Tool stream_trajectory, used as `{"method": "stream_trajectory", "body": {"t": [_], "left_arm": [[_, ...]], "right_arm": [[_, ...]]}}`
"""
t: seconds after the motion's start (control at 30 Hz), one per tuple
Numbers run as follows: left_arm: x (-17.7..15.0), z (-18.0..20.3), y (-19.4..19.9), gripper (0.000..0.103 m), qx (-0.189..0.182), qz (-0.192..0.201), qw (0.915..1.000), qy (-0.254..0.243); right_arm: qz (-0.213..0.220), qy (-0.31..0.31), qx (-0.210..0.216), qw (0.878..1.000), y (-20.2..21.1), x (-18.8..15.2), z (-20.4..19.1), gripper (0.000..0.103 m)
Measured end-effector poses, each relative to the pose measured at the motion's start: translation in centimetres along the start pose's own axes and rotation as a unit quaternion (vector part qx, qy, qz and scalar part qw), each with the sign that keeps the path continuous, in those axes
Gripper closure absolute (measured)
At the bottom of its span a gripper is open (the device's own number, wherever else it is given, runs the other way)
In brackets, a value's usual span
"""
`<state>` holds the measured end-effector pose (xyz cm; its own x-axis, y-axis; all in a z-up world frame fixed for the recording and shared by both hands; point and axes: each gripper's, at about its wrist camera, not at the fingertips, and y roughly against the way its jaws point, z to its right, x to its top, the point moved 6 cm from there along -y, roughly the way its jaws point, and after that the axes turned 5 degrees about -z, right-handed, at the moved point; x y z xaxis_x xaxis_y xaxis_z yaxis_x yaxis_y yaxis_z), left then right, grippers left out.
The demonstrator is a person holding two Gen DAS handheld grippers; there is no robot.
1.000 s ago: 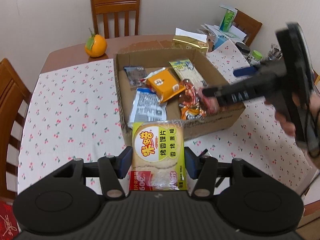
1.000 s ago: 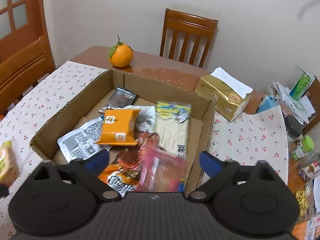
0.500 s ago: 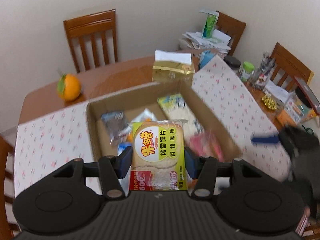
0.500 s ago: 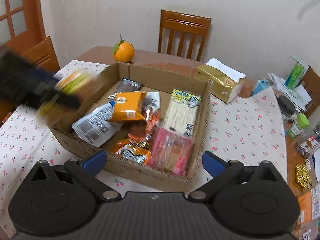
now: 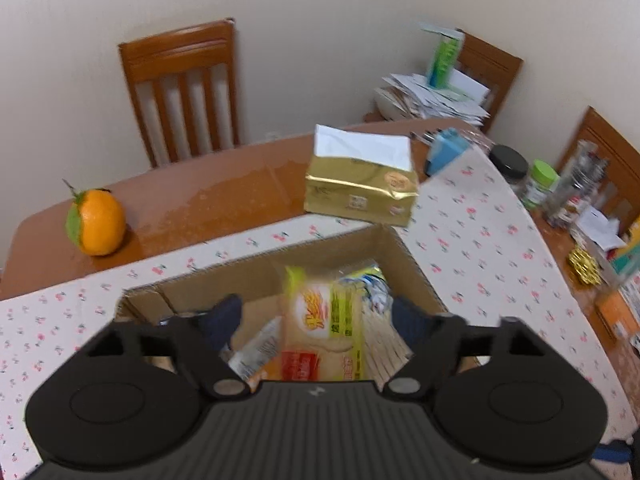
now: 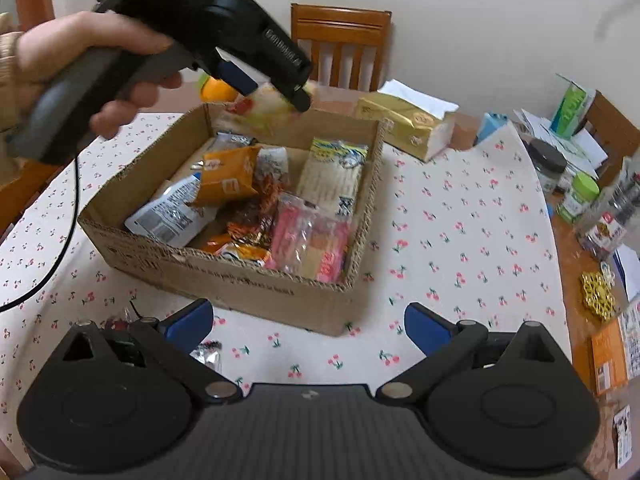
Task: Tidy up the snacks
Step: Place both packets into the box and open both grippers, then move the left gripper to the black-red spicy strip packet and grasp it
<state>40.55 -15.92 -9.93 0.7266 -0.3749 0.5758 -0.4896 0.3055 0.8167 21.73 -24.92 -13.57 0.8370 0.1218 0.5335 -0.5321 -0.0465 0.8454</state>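
Observation:
A cardboard box (image 6: 224, 272) on the cherry-print cloth holds several snack packs. My left gripper (image 5: 316, 320) is open over the box (image 5: 404, 248). The yellow rice-cracker pack (image 5: 324, 320) is free between its spread fingers, blurred, dropping into the box. In the right wrist view the left gripper (image 6: 272, 84) hangs over the box's far wall with that pack (image 6: 264, 110) just under it. My right gripper (image 6: 308, 324) is open and empty, in front of the box's near wall. A small dark wrapped snack (image 6: 208, 350) lies on the cloth by its left finger.
An orange (image 5: 96, 222) and a gold tissue pack (image 5: 360, 192) sit on the bare wood behind the box. Jars (image 6: 554, 164), papers and clutter line the right side. Wooden chairs stand around the table. A black cable (image 6: 60, 248) trails on the left.
My left gripper moved forward over the box and opened, letting go of the rice-cracker pack, which is falling in. My right gripper drew back from the box and stayed open.

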Motion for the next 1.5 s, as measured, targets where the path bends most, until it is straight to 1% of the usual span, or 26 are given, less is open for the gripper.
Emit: {"method": "stream_trajectory", "body": {"t": [0.1,0.2,0.3,0.37,0.47,0.63,0.77,0.83,0.9,0.97,1.03,1.1,1.17,1.33,1.47,1.5], "left_arm": [[-0.3,-0.2,1.2,0.018,0.007,0.003,1.0000,-0.002],[-0.8,-0.3,3.2,0.012,0.015,0.015,0.9998,-0.007],[-1.8,-0.4,5.3,0.012,0.029,0.025,0.9992,-0.013],[-2.9,-0.4,6.6,0.012,0.032,0.030,0.9990,-0.011],[-5.2,-0.6,8.5,0.011,0.034,0.033,0.9989,0.004],[-10.4,-0.7,11.2,0.011,0.040,0.027,0.9984,0.028],[-15.2,-0.7,12.5,0.011,0.042,0.008,0.9980,0.048],[-17.3,-0.8,12.7,0.011,0.041,-0.004,0.9976,0.056],[-19.4,-1.0,12.5,0.011,0.044,-0.017,0.9971,0.060],[-21.1,-1.2,12.0,0.011,0.054,-0.032,0.9967,0.052],[-22.3,-1.2,11.6,0.011,0.064,-0.040,0.9966,0.035],[-23.1,-1.4,11.1,0.011,0.063,-0.052,0.9964,0.024],[-23.6,-1.4,10.5,0.012,0.052,-0.059,0.9968,0.016],[-24.2,-0.3,8.7,0.012,0.027,-0.069,0.9971,-0.014],[-24.5,0.6,6.9,0.012,0.026,-0.073,0.9963,-0.037],[-24.7,0.8,6.4,0.015,0.026,-0.075,0.9960,-0.040]], "right_arm": [[-0.002,-0.001,-0.001,1.000,0.0,-0.3,0.2,0.000],[-0.004,-0.001,0.004,1.000,0.0,-0.4,0.2,0.000],[-0.006,0.009,0.008,1.000,-0.1,-0.5,-0.1,0.000],[-0.010,0.020,0.013,1.000,-0.2,-0.7,-0.6,0.000],[-0.023,0.038,0.028,0.999,-0.6,-1.7,-1.7,0.000],[-0.055,0.070,0.047,0.995,-2.2,-3.7,-3.5,0.000],[-0.078,0.098,0.055,0.991,-4.0,-5.3,-5.1,0.000],[-0.088,0.109,0.059,0.988,-4.8,-5.9,-6.0,0.000],[-0.088,0.121,0.061,0.987,-5.4,-6.2,-6.9,0.000],[-0.087,0.128,0.061,0.986,-6.0,-6.3,-7.7,0.000],[-0.075,0.122,0.066,0.988,-6.4,-6.2,-8.1,0.000],[-0.069,0.115,0.064,0.989,-6.6,-6.0,-8.2,0.000],[-0.068,0.110,0.061,0.990,-6.6,-5.9,-8.0,0.000],[-0.068,0.076,0.041,0.994,-6.6,-5.9,-5.8,0.000],[-0.069,0.071,0.039,0.994,-6.4,-6.1,-4.2,0.000],[-0.069,0.072,0.039,0.994,-6.4,-6.1,-4.0,0.000]]}}
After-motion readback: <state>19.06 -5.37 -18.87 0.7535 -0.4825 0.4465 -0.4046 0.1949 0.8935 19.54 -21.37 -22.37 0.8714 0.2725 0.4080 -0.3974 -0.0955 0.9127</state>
